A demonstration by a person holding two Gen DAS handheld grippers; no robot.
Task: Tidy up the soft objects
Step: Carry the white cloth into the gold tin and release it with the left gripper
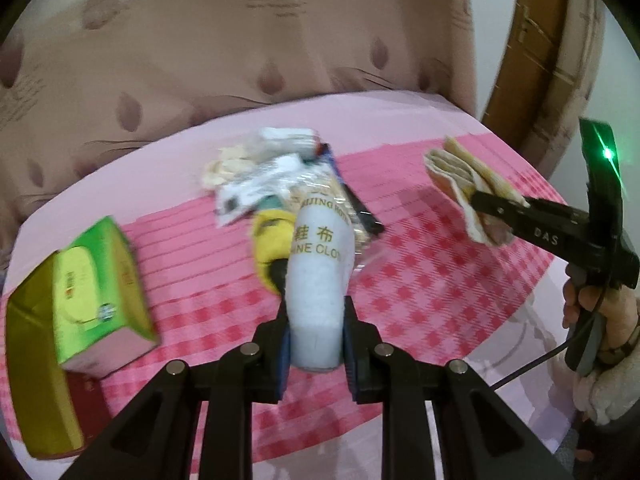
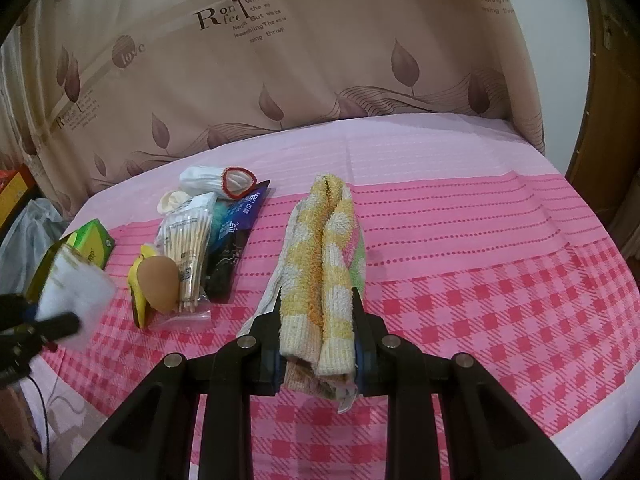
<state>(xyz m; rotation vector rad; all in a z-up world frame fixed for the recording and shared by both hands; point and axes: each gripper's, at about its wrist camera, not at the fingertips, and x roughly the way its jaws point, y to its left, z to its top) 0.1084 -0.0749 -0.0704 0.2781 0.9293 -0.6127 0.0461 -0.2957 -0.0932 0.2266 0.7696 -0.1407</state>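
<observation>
So far: two soft things are in hand, the rest lie unsorted on the bed.
Left gripper [image 1: 316, 344]: jaws pinched on a white shoe-shine cloth [image 1: 318, 276] with gold lettering, held clear of the bedcover above the pile.
Right gripper [image 2: 318, 344]: jaws pressed onto a folded yellow-and-white checked towel [image 2: 320, 264], its far end lying along the pink checked bedcover [image 2: 500, 300].
Pile left of the towel: a bag of cotton swabs [image 2: 190, 256], a brown egg-shaped thing [image 2: 158, 284] against a yellow item [image 2: 138, 292], a dark blue sachet [image 2: 232, 248], a white rolled item with a red rim [image 2: 218, 182], all touching or overlapping.
Green box [image 2: 94, 246]: at the bed's left edge, apart from the pile.
Done: judging by the layout, little; no tidy group of soft things shows yet.
Left: set down cloth and towel together, then pick the remaining soft pieces out of the pile.
Unclear: where the soft things are meant to go; no container for them is in view.
</observation>
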